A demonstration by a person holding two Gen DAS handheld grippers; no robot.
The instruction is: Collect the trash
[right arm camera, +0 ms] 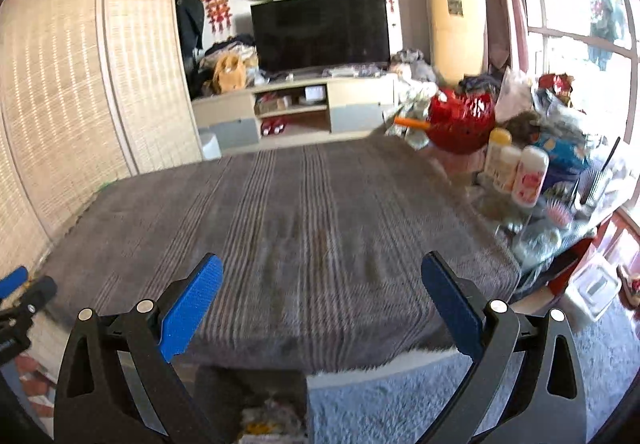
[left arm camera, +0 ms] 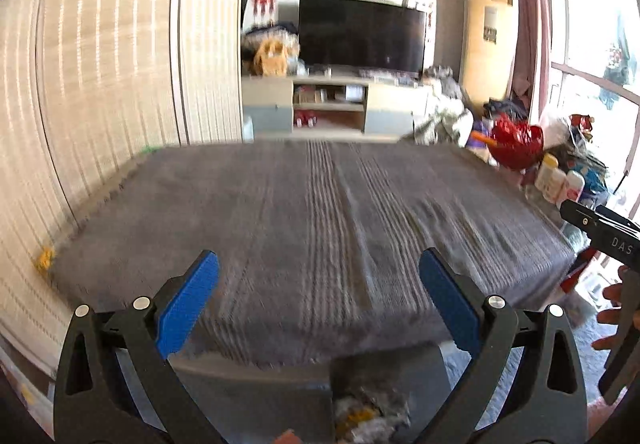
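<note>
Under your grippers lies a grey cloth cover (right arm camera: 304, 220), matt and ribbed with woven stripes. The blue finger pads (left arm camera: 192, 304) look like rough, grainy plastic, set on smooth black plastic arms with bright metal rivets (left arm camera: 141, 303). Left of you, the folding screen (right arm camera: 80, 84) is pale woven reed. The red bowl (right arm camera: 460, 120) shines glossy.

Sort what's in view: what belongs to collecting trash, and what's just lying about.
For the job: bin with crumpled trash, yellow scrap by the screen, left gripper and right gripper, both open and empty.

Lying about: red helmet, bottles, television, grey blanket.
</note>
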